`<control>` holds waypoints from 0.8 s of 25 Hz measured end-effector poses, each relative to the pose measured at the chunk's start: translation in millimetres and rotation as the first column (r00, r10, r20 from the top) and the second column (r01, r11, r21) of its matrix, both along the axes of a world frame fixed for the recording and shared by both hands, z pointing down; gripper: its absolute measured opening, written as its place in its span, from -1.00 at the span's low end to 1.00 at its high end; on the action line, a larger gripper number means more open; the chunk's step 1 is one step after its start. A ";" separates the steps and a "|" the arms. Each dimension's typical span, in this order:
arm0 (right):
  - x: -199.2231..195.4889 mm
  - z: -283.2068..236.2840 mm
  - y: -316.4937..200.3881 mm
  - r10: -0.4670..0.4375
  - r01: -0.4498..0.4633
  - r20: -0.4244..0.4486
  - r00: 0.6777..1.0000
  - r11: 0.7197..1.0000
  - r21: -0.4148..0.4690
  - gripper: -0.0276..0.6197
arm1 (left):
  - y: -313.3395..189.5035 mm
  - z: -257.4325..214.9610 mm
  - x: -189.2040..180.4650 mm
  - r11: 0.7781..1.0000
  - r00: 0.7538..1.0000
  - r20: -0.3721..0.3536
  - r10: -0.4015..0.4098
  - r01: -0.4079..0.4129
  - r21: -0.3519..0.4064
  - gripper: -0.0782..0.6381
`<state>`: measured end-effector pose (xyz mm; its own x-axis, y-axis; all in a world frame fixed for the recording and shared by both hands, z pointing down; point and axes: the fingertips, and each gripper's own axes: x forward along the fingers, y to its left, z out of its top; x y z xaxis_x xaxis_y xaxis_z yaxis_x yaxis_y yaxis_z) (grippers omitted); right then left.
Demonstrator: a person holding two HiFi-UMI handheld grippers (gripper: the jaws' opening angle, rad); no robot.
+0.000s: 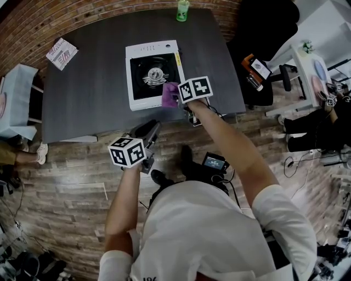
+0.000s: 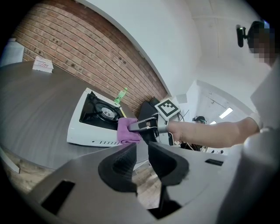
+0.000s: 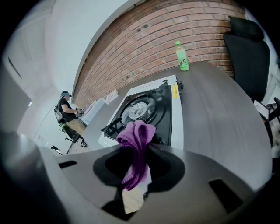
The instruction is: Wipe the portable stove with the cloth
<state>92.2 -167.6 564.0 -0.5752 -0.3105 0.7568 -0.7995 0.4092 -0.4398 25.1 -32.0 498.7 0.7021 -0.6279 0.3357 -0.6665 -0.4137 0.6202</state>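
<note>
The portable stove point(image 1: 153, 74) is white with a black top and a round burner, and it stands on the dark table point(image 1: 88, 82). My right gripper point(image 1: 176, 97) is shut on a purple cloth point(image 1: 170, 94) at the stove's front right corner. In the right gripper view the cloth point(image 3: 138, 135) bunches up between the jaws of that gripper point(image 3: 138, 146), just short of the stove point(image 3: 144, 109). My left gripper point(image 1: 151, 131) hangs off the table's front edge over the floor. Its jaws point(image 2: 140, 151) stand narrowly open with nothing between them, pointing toward the stove point(image 2: 98, 116) and cloth point(image 2: 127, 130).
A green bottle point(image 1: 182, 10) stands at the table's far edge, behind the stove. A paper packet point(image 1: 61, 53) lies at the far left corner. A black chair point(image 1: 263, 27) is to the right of the table. A small device point(image 1: 214, 162) and cables lie on the wooden floor.
</note>
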 end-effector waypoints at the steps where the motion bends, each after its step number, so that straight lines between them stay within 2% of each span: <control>1: 1.4 -0.3 0.5 0.003 -0.003 -0.002 1.000 1.000 0.001 -0.60 | 0.2 -0.4 0.3 1.000 1.000 -0.001 0.002 -0.002 0.000 -0.53; 13: 31.2 -8.4 11.2 0.000 0.007 -0.094 0.996 0.997 0.079 -0.60 | 7.7 -1.9 -0.6 1.000 1.000 0.002 0.012 -0.012 0.006 -0.53; 17: 43.7 -13.5 15.1 -0.007 0.027 -0.147 0.989 0.991 0.134 -0.60 | 10.0 -2.0 -2.8 1.000 1.000 0.006 0.018 -0.018 0.006 -0.53; 20: 60.0 -17.9 15.1 0.023 0.009 -0.180 0.983 0.984 0.175 -0.60 | 11.7 -1.1 -5.0 1.000 1.000 0.009 0.022 -0.022 0.006 -0.53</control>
